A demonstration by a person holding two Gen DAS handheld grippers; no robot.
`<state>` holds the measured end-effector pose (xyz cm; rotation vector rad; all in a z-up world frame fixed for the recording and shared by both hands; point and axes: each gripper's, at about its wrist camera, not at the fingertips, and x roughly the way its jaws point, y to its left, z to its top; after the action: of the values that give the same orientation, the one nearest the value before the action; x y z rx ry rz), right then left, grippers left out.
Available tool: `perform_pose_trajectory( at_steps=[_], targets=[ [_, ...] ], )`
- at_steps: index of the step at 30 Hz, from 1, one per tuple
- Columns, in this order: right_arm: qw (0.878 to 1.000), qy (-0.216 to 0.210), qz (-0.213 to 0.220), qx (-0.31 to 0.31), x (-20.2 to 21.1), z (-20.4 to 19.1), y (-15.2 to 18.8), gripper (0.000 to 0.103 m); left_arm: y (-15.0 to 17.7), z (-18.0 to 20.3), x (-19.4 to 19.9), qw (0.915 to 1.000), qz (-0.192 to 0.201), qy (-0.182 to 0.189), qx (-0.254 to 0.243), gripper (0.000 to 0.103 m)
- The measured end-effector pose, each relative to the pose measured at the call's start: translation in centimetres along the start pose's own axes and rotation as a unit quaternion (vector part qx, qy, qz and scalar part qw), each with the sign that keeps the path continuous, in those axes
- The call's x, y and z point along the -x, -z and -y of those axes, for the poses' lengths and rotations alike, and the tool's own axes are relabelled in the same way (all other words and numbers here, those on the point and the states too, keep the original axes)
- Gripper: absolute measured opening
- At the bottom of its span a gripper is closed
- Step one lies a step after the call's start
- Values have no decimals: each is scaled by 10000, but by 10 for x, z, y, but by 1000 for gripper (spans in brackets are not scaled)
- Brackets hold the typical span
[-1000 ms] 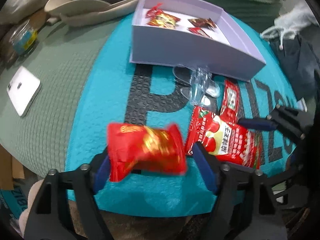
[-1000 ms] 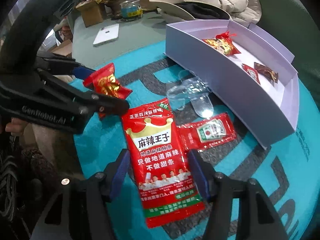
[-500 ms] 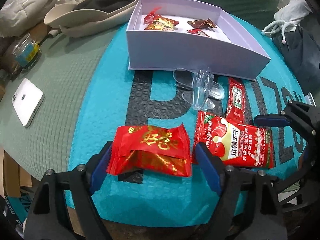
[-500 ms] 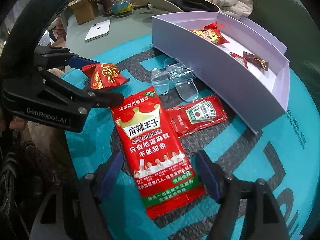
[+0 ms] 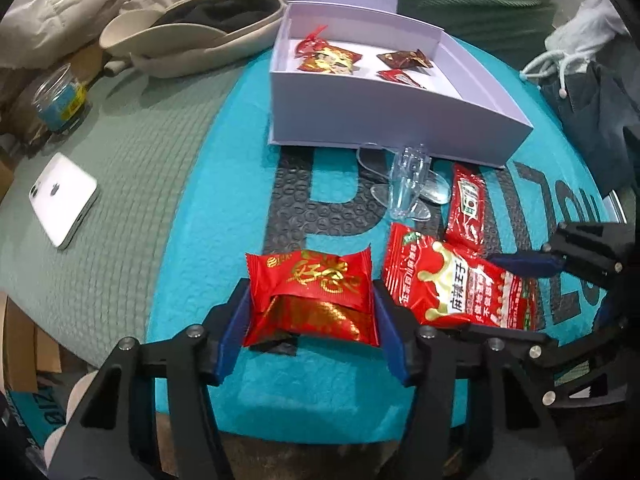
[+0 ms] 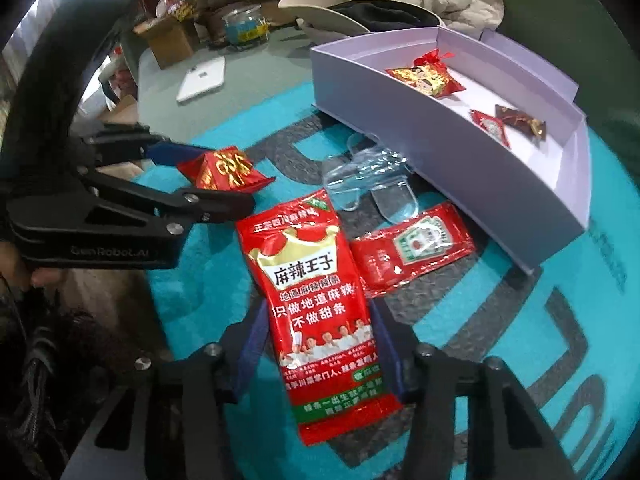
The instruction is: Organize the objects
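Note:
A red snack packet with gold print (image 5: 310, 296) lies at the near edge of the teal mat (image 5: 224, 184). My left gripper (image 5: 312, 320) is closing on it, blue pads against its two sides. A long red spicy-strip packet (image 6: 316, 304) lies flat on the mat, and my right gripper (image 6: 320, 344) is closing with its pads at the packet's long edges. A ketchup sachet (image 6: 412, 248) rests beside it. The open lilac box (image 5: 400, 120) behind holds several small wrapped sweets.
A clear plastic piece (image 5: 408, 184) lies between the box and the packets. Off the mat to the left are a white phone (image 5: 62, 200), a glass jar (image 5: 58, 100) and a beige hat (image 5: 192, 44). Dark cloth (image 5: 592, 112) sits at the right.
The left gripper lowered the red packet onto the mat, opened around it, and has now narrowed onto its sides. The right gripper widened around the long packet, then narrowed to its edges.

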<state>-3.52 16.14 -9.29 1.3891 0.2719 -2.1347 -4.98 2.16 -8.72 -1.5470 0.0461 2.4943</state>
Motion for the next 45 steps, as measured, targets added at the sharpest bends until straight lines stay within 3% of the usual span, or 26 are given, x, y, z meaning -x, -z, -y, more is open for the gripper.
perform_pose_trajectory(
  at_steps=[23, 45],
  targets=[
    [9985, 29, 425, 336, 30, -30, -35, 50, -6, -29, 44, 9983, 410, -243, 348, 57],
    [9953, 114, 904, 331, 55, -22, -88, 50, -62, -43, 70, 9955, 803, -494, 62, 57]
  ],
)
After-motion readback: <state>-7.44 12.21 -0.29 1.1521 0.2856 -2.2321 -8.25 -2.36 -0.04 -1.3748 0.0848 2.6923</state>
